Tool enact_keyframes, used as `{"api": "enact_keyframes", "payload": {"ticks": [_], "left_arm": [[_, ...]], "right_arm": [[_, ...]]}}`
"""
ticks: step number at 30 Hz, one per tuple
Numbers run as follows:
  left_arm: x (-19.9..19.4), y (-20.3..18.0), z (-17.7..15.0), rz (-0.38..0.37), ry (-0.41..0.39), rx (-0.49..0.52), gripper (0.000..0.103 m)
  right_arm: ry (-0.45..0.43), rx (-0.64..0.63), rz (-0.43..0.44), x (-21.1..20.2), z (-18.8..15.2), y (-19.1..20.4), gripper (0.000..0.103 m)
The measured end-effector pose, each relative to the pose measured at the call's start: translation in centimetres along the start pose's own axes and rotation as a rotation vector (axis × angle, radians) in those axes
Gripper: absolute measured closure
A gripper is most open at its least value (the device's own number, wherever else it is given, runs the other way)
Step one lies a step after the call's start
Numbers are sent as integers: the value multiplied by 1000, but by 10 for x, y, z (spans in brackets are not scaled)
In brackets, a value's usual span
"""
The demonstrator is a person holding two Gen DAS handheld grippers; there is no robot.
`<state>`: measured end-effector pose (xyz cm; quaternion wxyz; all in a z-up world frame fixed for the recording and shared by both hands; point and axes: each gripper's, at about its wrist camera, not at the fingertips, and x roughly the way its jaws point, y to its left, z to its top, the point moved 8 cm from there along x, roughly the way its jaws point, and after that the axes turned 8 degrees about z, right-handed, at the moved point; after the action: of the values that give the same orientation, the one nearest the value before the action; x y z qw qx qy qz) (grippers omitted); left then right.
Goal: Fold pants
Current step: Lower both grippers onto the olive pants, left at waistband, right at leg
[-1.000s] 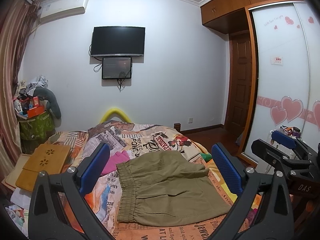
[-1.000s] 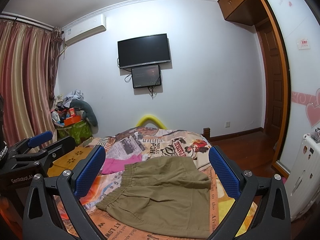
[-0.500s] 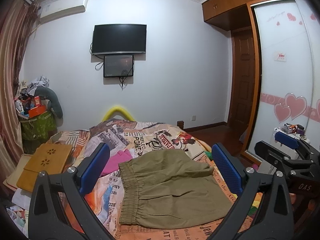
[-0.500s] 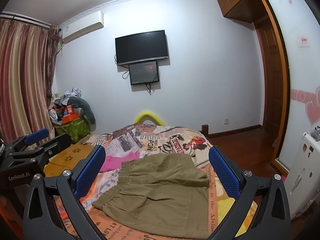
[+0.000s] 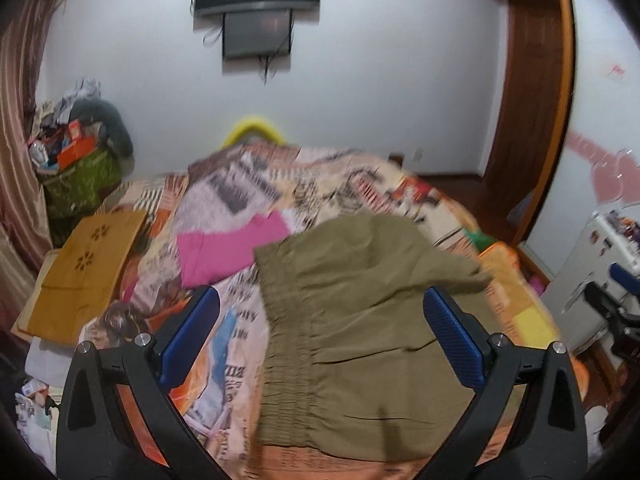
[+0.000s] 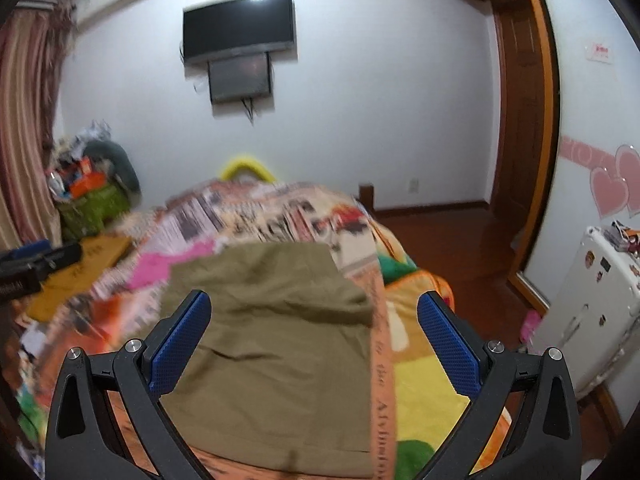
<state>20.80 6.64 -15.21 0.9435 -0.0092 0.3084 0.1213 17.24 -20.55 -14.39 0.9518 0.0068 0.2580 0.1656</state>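
Olive-green pants [image 5: 360, 304] lie on the bed, folded over, with the elastic waistband on the left side. They also show in the right wrist view [image 6: 276, 320]. My left gripper [image 5: 320, 324] is open and empty above the waistband side of the pants. My right gripper [image 6: 314, 328] is open and empty above the right part of the pants. The right gripper's body shows at the right edge of the left wrist view [image 5: 620, 304]. The left gripper's body shows at the left edge of the right wrist view [image 6: 32, 264].
A patterned bedspread [image 5: 320, 184] covers the bed. A pink garment [image 5: 228, 248] lies left of the pants. A wooden lap desk [image 5: 88, 268] lies at the bed's left. A green basket [image 5: 76, 184] of clutter stands by the curtain. A white cabinet [image 6: 592, 312] stands right.
Both grippers have tilted down and moved closer to the pants, which now fill more of each view. Both stay open.
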Motion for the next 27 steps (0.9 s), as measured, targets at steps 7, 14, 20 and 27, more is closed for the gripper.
{"api": "enact_keyframes", "payload": {"ticks": [7, 14, 20, 27], "left_arm": [[74, 25, -17, 26, 138, -11, 0], [140, 39, -40, 15, 312, -9, 17], [174, 32, -59, -7, 407, 35, 27], [204, 11, -79, -81, 514, 51, 31]], "right_arm": [[170, -24, -52, 53, -31, -41, 0], [290, 16, -12, 103, -53, -65, 14], [370, 70, 57, 144, -63, -77, 36], [430, 93, 117, 176, -73, -76, 52]]}}
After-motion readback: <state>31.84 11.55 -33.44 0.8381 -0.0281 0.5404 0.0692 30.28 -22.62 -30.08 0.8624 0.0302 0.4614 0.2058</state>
